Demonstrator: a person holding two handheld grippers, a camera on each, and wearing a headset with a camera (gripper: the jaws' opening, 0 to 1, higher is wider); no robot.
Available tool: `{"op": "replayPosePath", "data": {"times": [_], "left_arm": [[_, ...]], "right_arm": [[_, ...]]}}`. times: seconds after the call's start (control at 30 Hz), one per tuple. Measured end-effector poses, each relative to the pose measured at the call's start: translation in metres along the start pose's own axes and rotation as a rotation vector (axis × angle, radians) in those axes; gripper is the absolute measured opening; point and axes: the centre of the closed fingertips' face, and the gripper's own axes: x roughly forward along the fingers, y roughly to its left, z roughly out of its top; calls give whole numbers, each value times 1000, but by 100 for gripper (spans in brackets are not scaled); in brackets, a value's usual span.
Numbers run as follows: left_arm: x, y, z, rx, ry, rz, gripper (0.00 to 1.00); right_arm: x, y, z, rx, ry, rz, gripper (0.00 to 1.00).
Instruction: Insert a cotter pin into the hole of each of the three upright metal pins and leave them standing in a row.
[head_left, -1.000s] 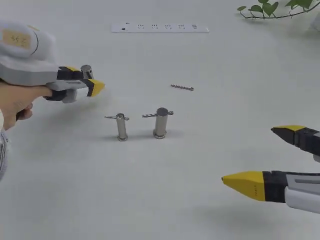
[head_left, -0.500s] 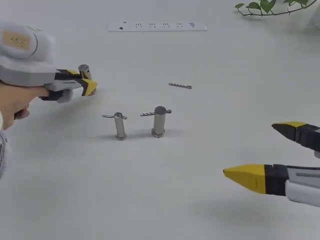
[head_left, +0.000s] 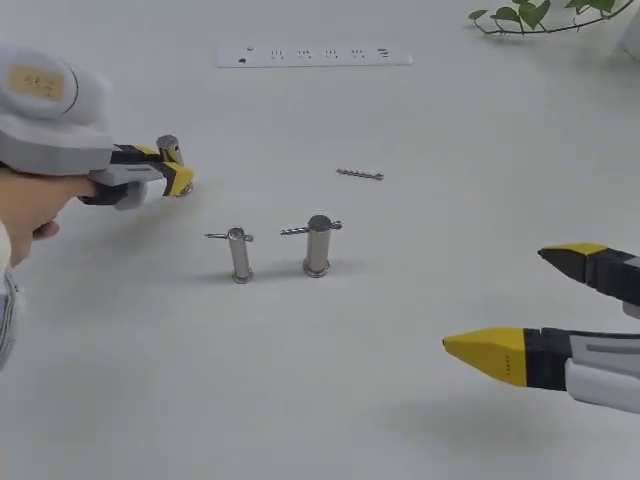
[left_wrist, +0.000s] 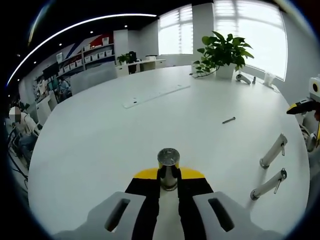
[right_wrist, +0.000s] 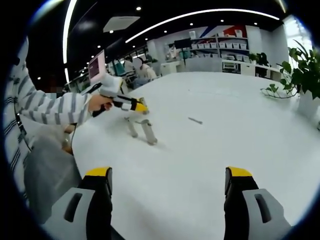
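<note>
Two metal pins stand upright mid-table, each with a cotter pin through its top: a thin one (head_left: 239, 254) on the left and a thicker one (head_left: 318, 244) beside it. At the far left my left gripper (head_left: 172, 170) is shut on a third metal pin (head_left: 168, 148), whose round top (left_wrist: 168, 159) rises between the jaws in the left gripper view. A loose cotter pin (head_left: 361, 174) lies on the table behind the standing pair. My right gripper (head_left: 530, 305) hovers at the lower right, open, with nothing between its yellow-tipped fingers.
A white power strip (head_left: 314, 55) lies at the far edge of the white table (head_left: 330, 390). Plant leaves (head_left: 525, 15) reach in at the top right. A hand (head_left: 30, 205) holds the left gripper at the left edge.
My left gripper, with the metal pin in it, has drawn back slightly to the left and down. The right gripper has barely moved.
</note>
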Motion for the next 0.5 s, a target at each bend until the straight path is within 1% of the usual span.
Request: {"op": "replayPosePath", "data": {"times": [0.03, 0.13, 0.2, 0.23, 0.33, 0.43, 0.5], "left_arm": [[0, 0, 0, 3, 0, 5, 10], [-3, -1, 1, -26, 0, 0, 10], [-6, -1, 4, -12, -8, 7, 10], [-8, -1, 5, -14, -7, 9, 10], [-16, 0, 11, -41, -25, 6, 10], [-25, 0, 12, -24, -15, 19, 10], [-36, 0, 12, -30, -9, 27, 10]], "right_arm": [[0, 0, 1, 1, -2, 0, 94], [-1, 0, 2, 0, -5, 1, 94], [-1, 0, 2, -2, -8, 5, 94], [-1, 1, 2, -2, -8, 6, 94], [0, 1, 2, -1, -10, 10, 94], [0, 2, 2, -2, -16, 11, 94], [1, 3, 3, -1, -24, 13, 94]]}}
